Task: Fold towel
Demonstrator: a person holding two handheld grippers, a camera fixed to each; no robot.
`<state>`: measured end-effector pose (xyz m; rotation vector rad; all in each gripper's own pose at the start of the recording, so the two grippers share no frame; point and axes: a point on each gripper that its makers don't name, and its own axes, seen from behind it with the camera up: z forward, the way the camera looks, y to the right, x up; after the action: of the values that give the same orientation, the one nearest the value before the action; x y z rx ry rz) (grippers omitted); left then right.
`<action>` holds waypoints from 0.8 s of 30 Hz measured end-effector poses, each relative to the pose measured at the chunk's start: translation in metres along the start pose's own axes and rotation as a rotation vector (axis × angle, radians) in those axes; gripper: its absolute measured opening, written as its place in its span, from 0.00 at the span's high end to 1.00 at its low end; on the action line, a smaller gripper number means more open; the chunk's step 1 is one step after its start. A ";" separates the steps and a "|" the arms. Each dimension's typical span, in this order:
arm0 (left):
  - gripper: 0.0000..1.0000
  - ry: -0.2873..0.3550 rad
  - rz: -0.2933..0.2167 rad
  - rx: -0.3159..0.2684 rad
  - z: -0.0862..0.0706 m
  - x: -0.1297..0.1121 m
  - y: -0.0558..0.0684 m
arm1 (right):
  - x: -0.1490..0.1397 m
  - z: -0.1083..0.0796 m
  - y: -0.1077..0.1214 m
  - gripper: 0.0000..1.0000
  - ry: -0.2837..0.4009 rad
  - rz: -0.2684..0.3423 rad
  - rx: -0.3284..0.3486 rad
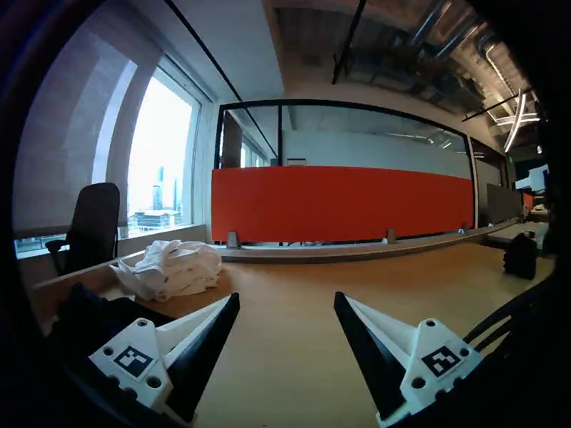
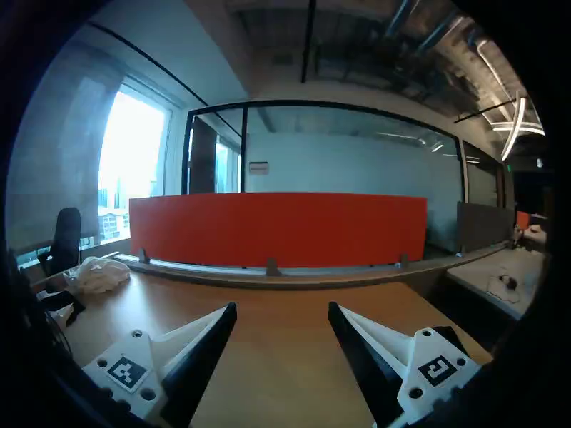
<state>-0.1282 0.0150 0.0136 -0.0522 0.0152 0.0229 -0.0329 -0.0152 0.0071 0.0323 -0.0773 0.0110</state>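
Crumpled white cloth towel (image 1: 175,267), heaped ahead-left of my left gripper (image 1: 285,296). It and my right gripper (image 2: 280,305) stand released.

The towel (image 1: 175,269) is white and not folded: a loose, rumpled heap of thick creases, with one flap trailing out at its left. It lies on the wooden desk (image 1: 300,349), at the desk's far left end, close to the back edge.
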 end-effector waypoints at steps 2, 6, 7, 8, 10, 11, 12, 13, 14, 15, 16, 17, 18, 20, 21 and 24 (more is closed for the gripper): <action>0.02 0.000 0.000 -0.001 -0.001 0.000 0.000 | 0.000 0.000 0.002 0.00 0.003 -0.001 -0.002; 0.02 0.000 0.000 -0.008 -0.001 0.000 0.001 | 0.001 0.000 0.006 0.01 0.010 -0.004 -0.008; 0.02 0.000 0.000 -0.008 -0.001 0.000 0.001 | 0.001 -0.001 0.007 0.01 0.011 -0.006 -0.009; 0.02 0.000 0.000 -0.008 -0.001 0.000 0.002 | 0.001 -0.001 0.008 0.01 0.012 -0.007 -0.010; 0.02 0.000 0.000 -0.008 -0.001 0.001 0.002 | 0.002 -0.001 0.009 0.01 0.016 -0.010 -0.011; 0.02 0.000 0.000 -0.008 -0.001 0.001 0.001 | 0.003 -0.002 0.009 0.01 0.019 -0.013 -0.011; 0.02 0.000 0.000 -0.008 -0.001 0.001 0.001 | 0.003 -0.002 0.010 0.01 0.021 -0.015 -0.012; 0.02 0.000 0.000 -0.008 -0.001 0.001 0.001 | 0.004 -0.002 0.011 0.01 0.024 -0.018 -0.012; 0.02 0.000 0.000 -0.008 -0.001 0.001 0.001 | 0.004 -0.003 0.012 0.01 0.028 -0.021 -0.013; 0.02 0.000 0.000 -0.008 -0.001 0.001 0.001 | 0.005 -0.003 0.013 0.01 0.032 -0.024 -0.014; 0.02 0.000 0.000 -0.008 -0.001 0.001 0.001 | 0.006 -0.003 0.015 0.01 0.037 -0.027 -0.017; 0.02 0.000 0.000 -0.008 -0.001 0.001 0.001 | 0.007 -0.003 0.017 0.01 0.043 -0.031 -0.020; 0.02 0.000 0.000 -0.008 -0.001 0.001 0.001 | 0.007 -0.004 0.019 0.01 0.048 -0.034 -0.022; 0.02 0.000 0.000 -0.008 -0.001 0.001 0.002 | 0.007 -0.005 0.023 0.01 0.059 -0.039 -0.029; 0.02 0.000 0.000 -0.008 -0.001 0.001 0.002 | 0.007 -0.006 0.024 0.01 0.064 -0.041 -0.031; 0.02 0.000 0.000 -0.008 -0.001 0.001 0.001 | 0.004 -0.009 0.028 0.01 0.077 -0.048 -0.036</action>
<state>-0.1273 0.0165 0.0128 -0.0602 0.0147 0.0233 -0.0288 0.0129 -0.0005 -0.0018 0.0006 -0.0369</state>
